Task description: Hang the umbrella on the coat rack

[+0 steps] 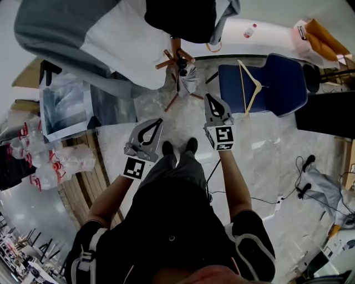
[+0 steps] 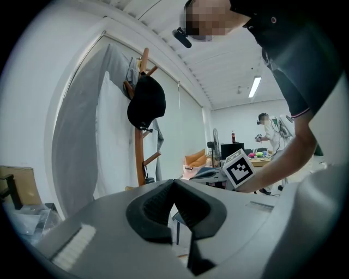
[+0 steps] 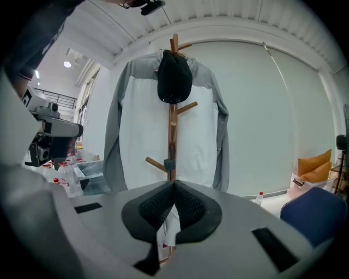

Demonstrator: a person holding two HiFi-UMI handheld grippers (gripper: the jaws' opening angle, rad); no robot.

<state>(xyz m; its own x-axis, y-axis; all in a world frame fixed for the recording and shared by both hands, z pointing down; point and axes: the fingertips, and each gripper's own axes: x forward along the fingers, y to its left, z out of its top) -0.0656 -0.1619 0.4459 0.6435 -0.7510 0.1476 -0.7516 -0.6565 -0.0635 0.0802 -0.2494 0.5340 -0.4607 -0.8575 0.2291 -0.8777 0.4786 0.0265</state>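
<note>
The wooden coat rack stands straight ahead, carrying a grey-and-white jacket and a black cap. A folded pale umbrella hangs from one of its lower pegs. In the right gripper view the rack fills the middle, and the umbrella shows below the jaws. My right gripper points at the rack, shut and empty, a little short of the umbrella. My left gripper is lower and to the left, also shut with nothing in it.
A blue chair with a wooden hanger on it stands right of the rack. Packs of water bottles and a clear box sit at the left. Cables lie on the floor at right.
</note>
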